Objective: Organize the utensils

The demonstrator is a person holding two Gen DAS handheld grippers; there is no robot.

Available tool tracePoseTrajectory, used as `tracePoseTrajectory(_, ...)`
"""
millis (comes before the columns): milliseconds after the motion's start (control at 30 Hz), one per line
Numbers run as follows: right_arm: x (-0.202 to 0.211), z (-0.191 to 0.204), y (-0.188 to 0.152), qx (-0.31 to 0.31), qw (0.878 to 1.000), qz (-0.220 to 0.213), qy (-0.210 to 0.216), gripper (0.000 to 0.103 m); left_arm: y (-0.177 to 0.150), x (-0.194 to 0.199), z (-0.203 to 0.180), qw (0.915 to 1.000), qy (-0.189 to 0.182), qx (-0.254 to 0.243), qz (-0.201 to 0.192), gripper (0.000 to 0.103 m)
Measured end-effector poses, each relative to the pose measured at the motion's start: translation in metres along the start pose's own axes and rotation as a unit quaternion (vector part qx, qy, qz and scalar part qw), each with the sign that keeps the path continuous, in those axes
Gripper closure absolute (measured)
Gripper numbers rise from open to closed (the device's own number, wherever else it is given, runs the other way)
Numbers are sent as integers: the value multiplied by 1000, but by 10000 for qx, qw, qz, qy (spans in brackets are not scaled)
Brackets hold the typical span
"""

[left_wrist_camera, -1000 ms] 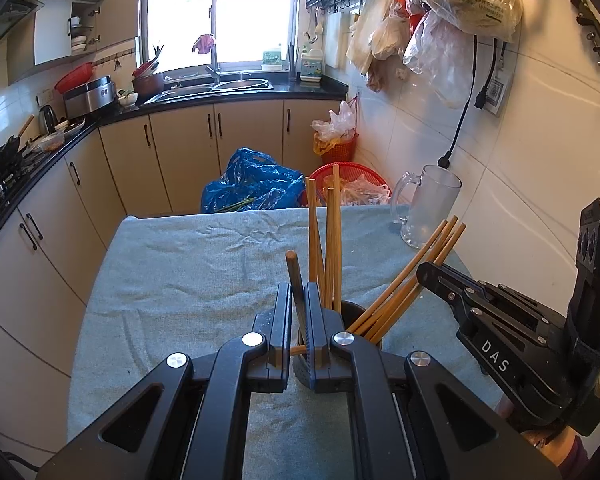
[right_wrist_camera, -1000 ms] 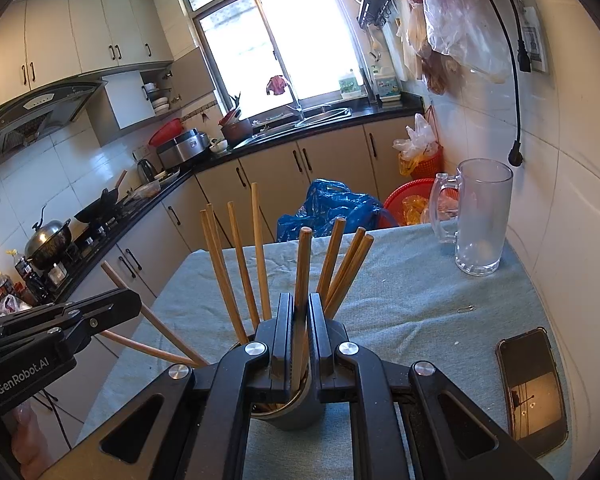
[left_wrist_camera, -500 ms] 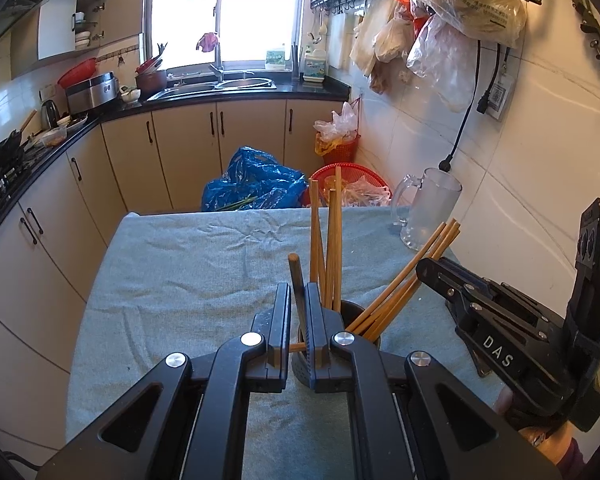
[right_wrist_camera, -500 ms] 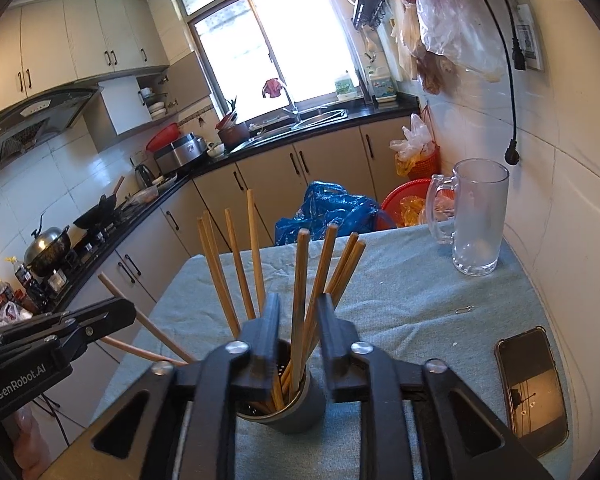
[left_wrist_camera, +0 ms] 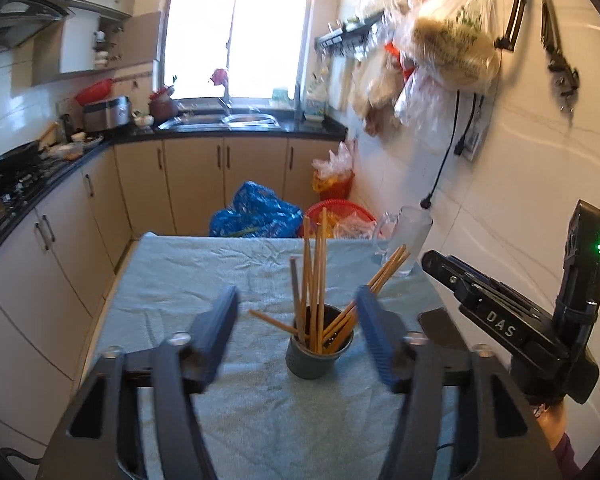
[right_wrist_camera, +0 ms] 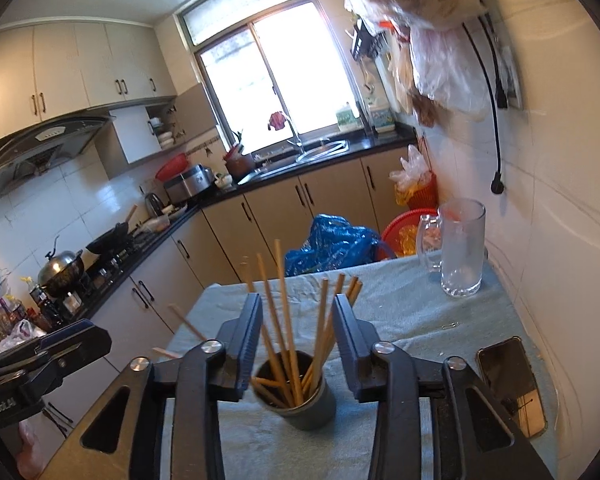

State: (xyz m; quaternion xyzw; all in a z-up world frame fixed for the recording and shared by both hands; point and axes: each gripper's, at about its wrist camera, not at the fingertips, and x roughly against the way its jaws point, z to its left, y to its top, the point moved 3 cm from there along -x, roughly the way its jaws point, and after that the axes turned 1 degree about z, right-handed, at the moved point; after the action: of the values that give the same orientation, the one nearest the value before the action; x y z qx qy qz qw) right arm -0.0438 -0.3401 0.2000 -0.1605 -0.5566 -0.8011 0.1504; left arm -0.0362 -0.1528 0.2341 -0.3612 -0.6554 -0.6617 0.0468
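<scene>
A dark grey cup [left_wrist_camera: 312, 360] stands on the blue-grey cloth and holds several wooden chopsticks [left_wrist_camera: 314, 272], some upright, some leaning right, one sticking out low to the left. My left gripper [left_wrist_camera: 296, 300] is drawn back above the cup, its jaws opening wide, with no pad on any chopstick. In the right wrist view the same cup [right_wrist_camera: 304, 400] and chopsticks [right_wrist_camera: 286, 312] sit just ahead of my right gripper [right_wrist_camera: 297, 304]. Its jaws are opening too, and the sticks rise between them untouched.
A glass mug [right_wrist_camera: 460, 248] stands at the table's far right by the tiled wall. A phone [right_wrist_camera: 510, 384] lies on the cloth [right_wrist_camera: 400, 304] near right, with a paper clip [right_wrist_camera: 450, 325] beyond it. Past the far edge are a blue bag [left_wrist_camera: 260, 212] and a red basket [left_wrist_camera: 340, 210].
Both grippers were shut on chopsticks in the cup; both have let go, spread their jaws and pulled back and upward. The cup now looks smaller and farther off.
</scene>
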Motion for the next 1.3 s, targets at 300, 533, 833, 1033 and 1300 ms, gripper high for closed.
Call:
tracePoseTrajectory(300, 75, 31, -29, 434, 9990, -115, -85, 33, -37, 87, 16, 9955, 490, 156, -800, 10)
tracePoseTrajectory(533, 128, 52, -70, 948, 9942, -252, -436, 24, -64, 141, 29, 9850, 918, 122, -1459, 0)
tracePoseTrajectory(833, 167, 54, -102, 593, 9928, -667, -795, 20, -106, 172, 26, 9788, 1133, 55, -1708, 0)
tracePoseTrajectory(1033, 174, 48, -115, 152, 9936, -697, -877, 19, -121, 157, 18, 9802, 1310, -98, -1484, 0)
tracePoseTrajectory(1300, 161, 36, -117, -12, 9916, -581, -1159, 19, -132, 145, 5, 9715, 1699, -340, -1615, 0)
